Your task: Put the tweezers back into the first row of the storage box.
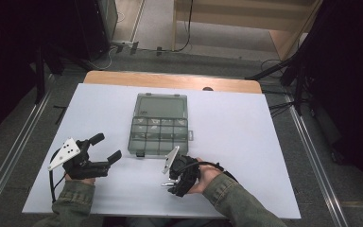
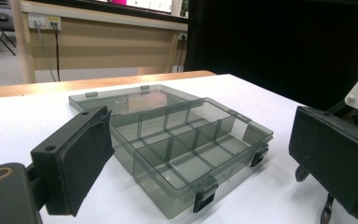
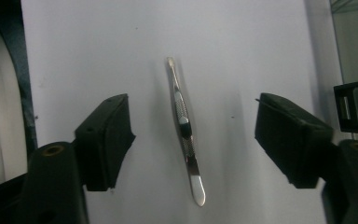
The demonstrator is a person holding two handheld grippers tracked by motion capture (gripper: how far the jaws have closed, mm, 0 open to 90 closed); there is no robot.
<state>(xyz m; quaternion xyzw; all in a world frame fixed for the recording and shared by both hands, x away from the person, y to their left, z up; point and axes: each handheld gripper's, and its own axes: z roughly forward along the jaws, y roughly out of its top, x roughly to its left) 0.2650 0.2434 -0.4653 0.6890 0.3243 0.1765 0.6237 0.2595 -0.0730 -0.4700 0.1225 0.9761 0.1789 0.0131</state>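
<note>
The white table carries the whole job, and the biggest thing on it is the smoky plastic organizer box, lying near the middle with its lid already swung fully back and flat on the far side, so the opening step looks done. Its divided compartments appear bare in the left gripper view, which suggests that nothing has gone in yet. The left gripper rests on the table to the left of the box, its jaws wide apart and holding nothing, pointed toward the box's near left corner. The right gripper is tipped downward just in front of the box's near edge, jaws likewise spread wide, straddling the smallest item, a pair of metal tweezers that lies flat on the table between them (untouched by either pad, as far as the right gripper view shows). By my reading the work is at an early stage: box open, tweezers lined up but not yet gripped, so closing on them, lifting, carrying them to a compartment and perhaps shutting the lid all remain
</note>
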